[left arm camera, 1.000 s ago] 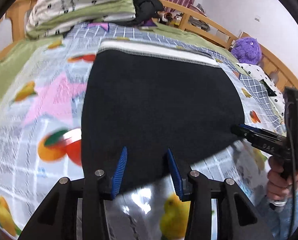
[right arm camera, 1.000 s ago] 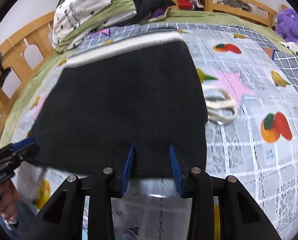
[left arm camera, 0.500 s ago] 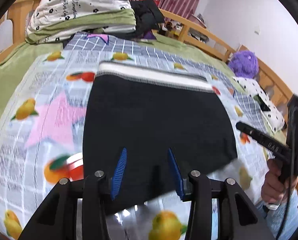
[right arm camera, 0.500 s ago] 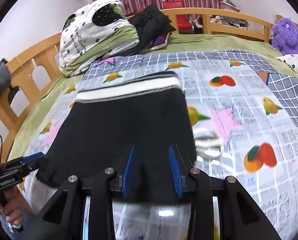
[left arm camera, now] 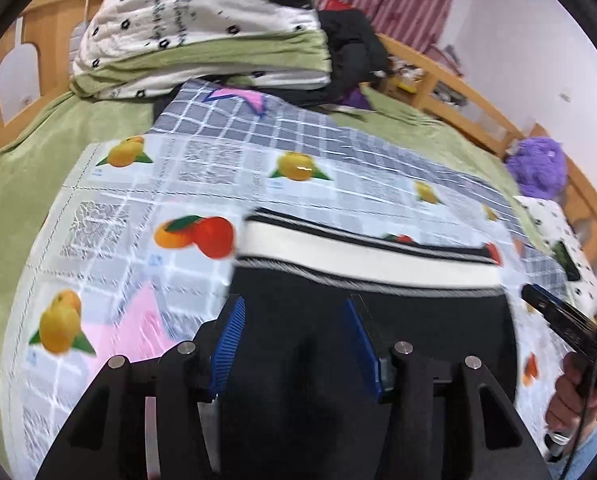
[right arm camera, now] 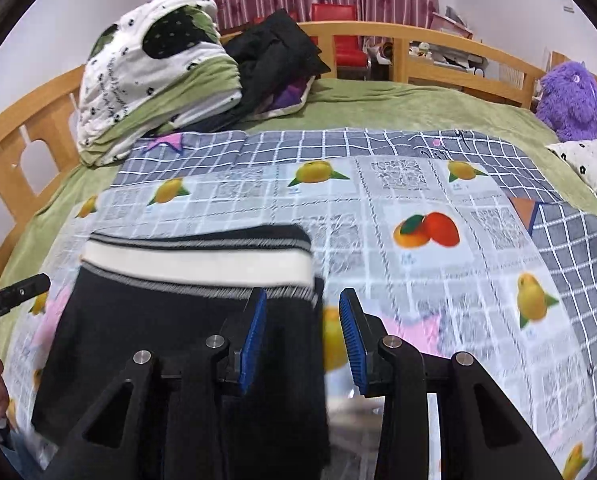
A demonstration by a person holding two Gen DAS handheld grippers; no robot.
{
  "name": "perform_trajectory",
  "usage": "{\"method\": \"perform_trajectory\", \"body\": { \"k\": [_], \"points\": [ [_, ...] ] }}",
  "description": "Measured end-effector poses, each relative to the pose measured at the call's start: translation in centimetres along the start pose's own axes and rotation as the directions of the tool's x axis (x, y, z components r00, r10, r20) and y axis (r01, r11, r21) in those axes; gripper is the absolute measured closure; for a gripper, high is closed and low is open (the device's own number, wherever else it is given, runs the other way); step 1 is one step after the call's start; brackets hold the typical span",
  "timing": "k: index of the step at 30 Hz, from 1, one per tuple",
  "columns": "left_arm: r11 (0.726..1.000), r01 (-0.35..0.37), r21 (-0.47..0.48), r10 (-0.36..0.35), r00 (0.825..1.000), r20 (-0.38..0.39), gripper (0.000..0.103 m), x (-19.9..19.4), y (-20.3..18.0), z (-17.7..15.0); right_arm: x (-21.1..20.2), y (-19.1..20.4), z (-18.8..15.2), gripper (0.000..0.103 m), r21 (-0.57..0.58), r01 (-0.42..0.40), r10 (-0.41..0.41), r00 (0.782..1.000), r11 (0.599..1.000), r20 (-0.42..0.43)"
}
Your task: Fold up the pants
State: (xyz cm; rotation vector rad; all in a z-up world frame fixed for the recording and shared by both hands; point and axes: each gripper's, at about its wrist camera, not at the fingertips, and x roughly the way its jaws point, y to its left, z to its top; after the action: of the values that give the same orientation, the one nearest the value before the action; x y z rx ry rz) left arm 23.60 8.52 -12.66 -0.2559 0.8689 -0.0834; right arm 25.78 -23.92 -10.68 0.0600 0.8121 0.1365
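Note:
The black pants (left arm camera: 378,344) with a white striped waistband (left arm camera: 362,258) lie folded flat on the fruit-print bedsheet (left arm camera: 110,240). My left gripper (left arm camera: 294,316) is open and empty, above the pants' near part. My right gripper (right arm camera: 300,312) is open and empty, over the right edge of the pants (right arm camera: 170,340), just below the waistband (right arm camera: 194,262). The right gripper also shows at the right edge of the left wrist view (left arm camera: 558,316), and the left gripper at the left edge of the right wrist view (right arm camera: 10,300).
A folded white and green quilt (right arm camera: 154,80) and dark clothes (right arm camera: 274,60) lie at the head of the bed. A wooden bed rail (right arm camera: 438,52) runs around the back. A purple plush toy (right arm camera: 570,96) sits at the right. A green blanket (right arm camera: 398,108) lies under the sheet.
Both grippers have pulled back and risen from the pants. The pants look smaller and farther. The white cord beside the pants is out of view now.

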Motion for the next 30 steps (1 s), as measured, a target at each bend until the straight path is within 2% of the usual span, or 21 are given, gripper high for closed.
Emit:
{"method": "perform_trajectory", "body": {
  "k": [3, 7, 13, 15, 16, 17, 20, 23, 25, 26, 27, 30],
  "points": [
    [1.000, -0.014, -0.013, 0.013, 1.000, -0.029, 0.054, 1.9, 1.3, 1.0, 2.0, -0.5, 0.9, 0.066, -0.006, -0.003, 0.002, 1.000, 1.000, -0.027],
    [1.000, -0.013, 0.006, 0.013, 0.997, -0.081, 0.053, 4.6, 2.0, 0.8, 4.8, -1.7, 0.6, 0.066, 0.059, -0.076, 0.081, 0.993, 0.995, -0.088],
    [0.993, 0.061, -0.103, -0.071, 0.993, -0.096, 0.051, 7.0, 2.9, 0.7, 7.2, -2.7, 0.8, 0.066, 0.151, -0.179, 0.194, 0.977, 0.972, -0.091],
    [0.993, 0.068, -0.099, -0.076, 0.994, -0.082, 0.056, 7.2, 2.6, 0.7, 7.9, -3.0, 1.1, 0.065, 0.189, -0.212, 0.231, 0.969, 0.959, -0.086],
    [0.994, 0.077, -0.084, -0.083, 0.994, -0.076, 0.066, 7.1, 2.2, 0.7, 8.2, -2.9, 1.3, 0.068, 0.201, -0.235, 0.256, 0.963, 0.951, -0.088],
    [0.996, 0.065, -0.065, -0.069, 0.996, -0.061, 0.067, 6.9, 1.9, 0.8, 8.2, -2.5, 1.4, 0.075, 0.182, -0.238, 0.257, 0.963, 0.954, -0.086],
    [0.999, 0.031, -0.028, -0.033, 0.998, -0.049, 0.067, 6.8, 1.2, 0.7, 8.0, -1.1, 1.3, 0.078, 0.074, -0.167, 0.173, 0.981, 0.983, -0.089],
    [0.999, 0.030, -0.039, -0.032, 0.998, -0.059, 0.065, 6.7, 1.3, 0.7, 8.3, -1.6, 1.2, 0.077, 0.112, -0.180, 0.190, 0.977, 0.977, -0.095],
    [0.999, 0.019, -0.043, -0.022, 0.998, -0.067, 0.063, 6.4, 1.3, 0.5, 8.1, -1.5, 1.1, 0.074, 0.095, -0.158, 0.166, 0.982, 0.983, -0.087],
    [0.999, 0.012, -0.038, -0.015, 0.998, -0.069, 0.061, 6.3, 1.2, 0.4, 7.9, -1.3, 1.1, 0.066, 0.079, -0.129, 0.136, 0.987, 0.988, -0.085],
    [1.000, 0.004, -0.030, -0.006, 0.997, -0.071, 0.060, 6.2, 1.0, 0.3, 7.4, -1.0, 1.1, 0.064, 0.057, -0.100, 0.104, 0.991, 0.993, -0.081],
    [1.000, -0.019, -0.006, 0.018, 0.997, -0.077, 0.056, 5.6, 0.4, -0.2, 6.1, -0.9, 1.0, 0.063, 0.046, -0.092, 0.096, 0.992, 0.995, -0.082]
  ]
}}
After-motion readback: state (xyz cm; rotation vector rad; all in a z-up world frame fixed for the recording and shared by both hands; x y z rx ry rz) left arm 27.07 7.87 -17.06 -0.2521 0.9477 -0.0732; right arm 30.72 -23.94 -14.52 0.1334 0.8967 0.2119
